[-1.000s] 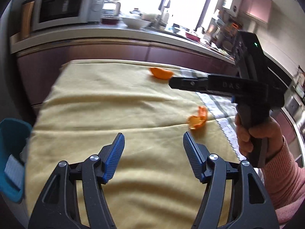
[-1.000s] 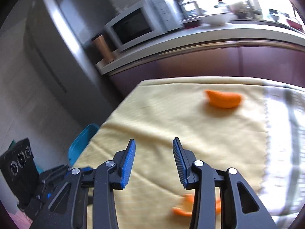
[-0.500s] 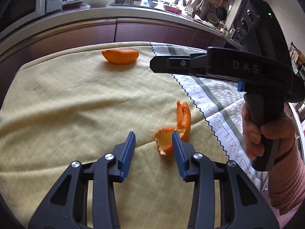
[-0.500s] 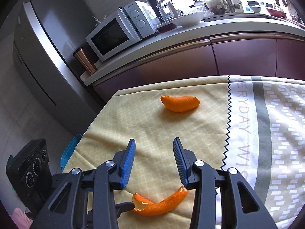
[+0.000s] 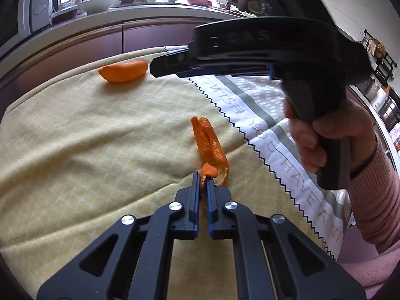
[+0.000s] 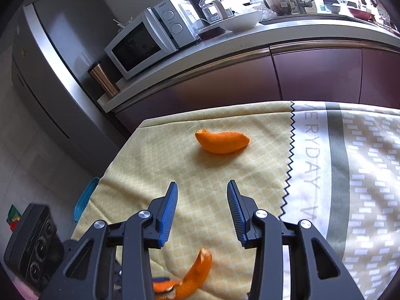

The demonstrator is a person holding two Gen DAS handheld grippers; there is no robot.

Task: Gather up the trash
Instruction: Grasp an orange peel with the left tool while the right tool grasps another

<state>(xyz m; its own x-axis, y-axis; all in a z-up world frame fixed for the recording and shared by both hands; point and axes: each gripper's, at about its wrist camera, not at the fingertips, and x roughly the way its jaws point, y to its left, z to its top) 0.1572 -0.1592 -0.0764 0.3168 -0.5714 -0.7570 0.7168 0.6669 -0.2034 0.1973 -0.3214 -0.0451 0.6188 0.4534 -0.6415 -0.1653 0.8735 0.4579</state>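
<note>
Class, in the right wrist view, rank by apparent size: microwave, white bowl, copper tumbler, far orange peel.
1. microwave
2. white bowl and far orange peel: alike, unranked
3. copper tumbler

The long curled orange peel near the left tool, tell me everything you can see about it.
The long orange peel is a narrow strip folded lengthwise, pebbled bright orange outside with pale pith showing at its torn near end. It lies on the yellow tablecloth, just short of the zigzag border, pointing away from the left wrist camera. The left tool is shut on its ragged near end. Nothing else touches it; the second peel lies apart.
</note>
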